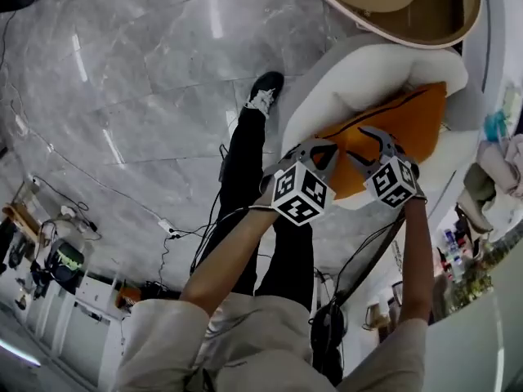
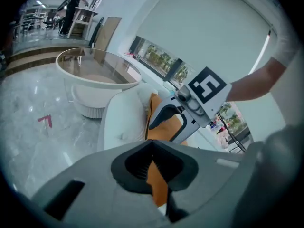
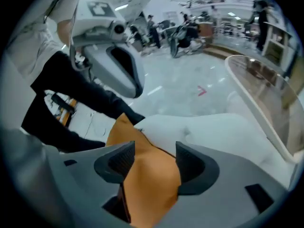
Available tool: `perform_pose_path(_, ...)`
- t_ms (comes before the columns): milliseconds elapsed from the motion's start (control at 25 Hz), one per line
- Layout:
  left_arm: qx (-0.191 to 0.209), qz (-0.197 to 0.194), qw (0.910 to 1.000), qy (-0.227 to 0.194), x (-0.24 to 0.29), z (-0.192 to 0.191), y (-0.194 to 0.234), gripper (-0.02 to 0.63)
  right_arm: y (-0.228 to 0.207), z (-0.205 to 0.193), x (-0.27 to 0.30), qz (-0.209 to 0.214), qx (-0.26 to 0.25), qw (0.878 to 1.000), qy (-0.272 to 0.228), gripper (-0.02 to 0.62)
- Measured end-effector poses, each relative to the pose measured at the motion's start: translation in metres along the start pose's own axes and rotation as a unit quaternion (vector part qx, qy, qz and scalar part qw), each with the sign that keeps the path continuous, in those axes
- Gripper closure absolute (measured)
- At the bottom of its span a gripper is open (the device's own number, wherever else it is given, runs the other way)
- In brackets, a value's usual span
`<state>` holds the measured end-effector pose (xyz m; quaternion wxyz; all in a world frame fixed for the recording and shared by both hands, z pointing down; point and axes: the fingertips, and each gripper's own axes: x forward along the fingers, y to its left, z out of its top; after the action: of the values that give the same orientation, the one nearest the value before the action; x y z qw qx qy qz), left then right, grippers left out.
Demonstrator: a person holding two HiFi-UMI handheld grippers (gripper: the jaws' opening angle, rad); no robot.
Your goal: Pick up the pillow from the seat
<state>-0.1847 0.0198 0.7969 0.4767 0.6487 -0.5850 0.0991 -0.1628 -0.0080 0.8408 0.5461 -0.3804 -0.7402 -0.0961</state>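
Observation:
An orange pillow (image 1: 400, 125) lies on the white cushioned seat (image 1: 351, 80), both grippers at its near edge. My left gripper (image 1: 321, 152) stands at the pillow's left corner. In the left gripper view its tips (image 2: 153, 148) meet, and a strip of orange pillow (image 2: 159, 184) shows in the slit below them; whether fabric is pinched I cannot tell. My right gripper (image 1: 372, 143) is at the near edge further right. In the right gripper view its fingers (image 3: 154, 158) stand apart with a corner of the pillow (image 3: 149, 184) bulging between them.
A round white table with a tan top (image 1: 392, 6) stands just beyond the seat. The person's dark-trousered legs and shoe (image 1: 265, 88) are on the grey marble floor beside the seat. Cables (image 1: 188, 235) trail over the floor at the left.

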Motion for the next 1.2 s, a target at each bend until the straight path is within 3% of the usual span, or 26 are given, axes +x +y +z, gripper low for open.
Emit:
perform_pose_path(80, -0.012, 0.007, 0.9999, -0.008, -0.001, 0.001, 0.011, 0.597, 0.003, -0.014, 0.013, 0.045, -0.061, 0.995, 0.063, 0.322)
perform_pose_path(160, -0.020, 0.015, 0.9996, -0.015, -0.003, 0.004, 0.023, 0.597, 0.003, -0.031, 0.023, 0.089, -0.120, 0.981, 0.125, 0.222)
perform_pose_path(240, -0.029, 0.026, 0.9990, -0.020, -0.009, 0.005, 0.039, 0.597, 0.003, -0.049, 0.028, 0.140, -0.165, 0.959, 0.184, 0.167)
perform_pose_path(400, -0.050, 0.058, 0.9968, -0.023, -0.028, -0.003, 0.074, 0.597, 0.003, -0.077, 0.035, 0.235, -0.184, 0.910, 0.287, 0.077)
perform_pose_path(640, -0.083, 0.086, 0.9923, -0.033, -0.044, -0.016, 0.104, 0.597, -0.002, -0.096, 0.058, 0.289, -0.255, 0.848, 0.365, 0.054)
perform_pose_path(800, -0.101, 0.105, 0.9882, -0.046, -0.051, -0.023, 0.121, 0.597, 0.007, -0.118, 0.063, 0.349, -0.268, 0.795, 0.418, 0.054)
perform_pose_path(1040, -0.115, 0.125, 0.9843, -0.048, -0.066, -0.048, 0.140, 0.597, 0.018, -0.142, 0.079, 0.386, -0.226, 0.766, 0.462, 0.055)
perform_pose_path(1200, -0.113, 0.121, 0.9856, -0.036, -0.068, -0.055, 0.133, 0.597, 0.026, -0.154, 0.079, 0.388, -0.218, 0.758, 0.478, 0.057)
